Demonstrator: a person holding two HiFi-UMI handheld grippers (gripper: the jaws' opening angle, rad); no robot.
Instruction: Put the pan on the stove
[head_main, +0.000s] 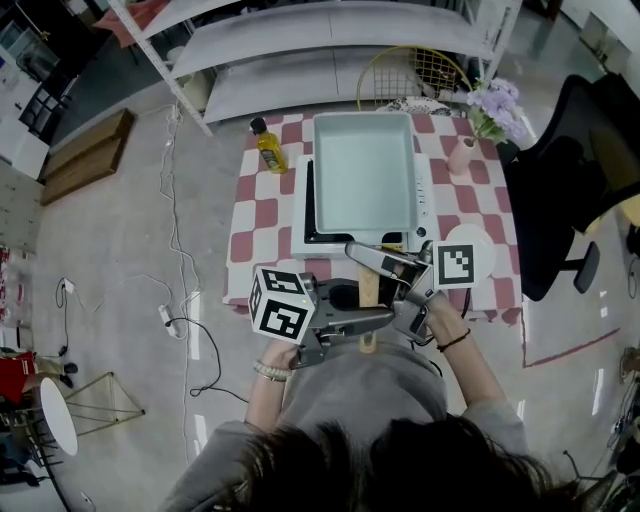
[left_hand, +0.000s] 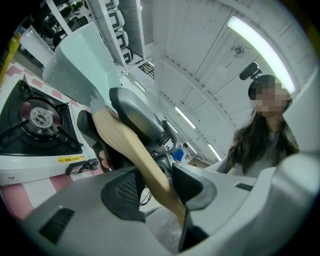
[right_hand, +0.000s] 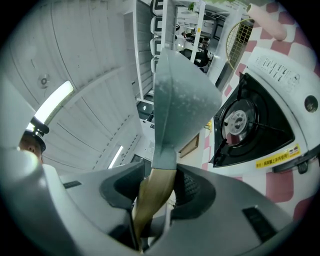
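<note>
both grippers clamp the pan's wooden handle (head_main: 368, 288) - left gripper (left_hand: 152, 187) shut on it nearer the free end, right gripper (right_hand: 157, 187) shut on it just below the pan's socket. the pan (head_main: 365, 175) (pale mint, square) is held above the stove (head_main: 425, 205), covering most of it from the head view. the gripper views show its base clear of the burner (right_hand: 235, 120) - not resting. the stove sits on a checked table (head_main: 260, 215). a yellow bottle (head_main: 268, 145) stands just left of the stove, a flower vase (head_main: 465, 150) near its right corner.
</note>
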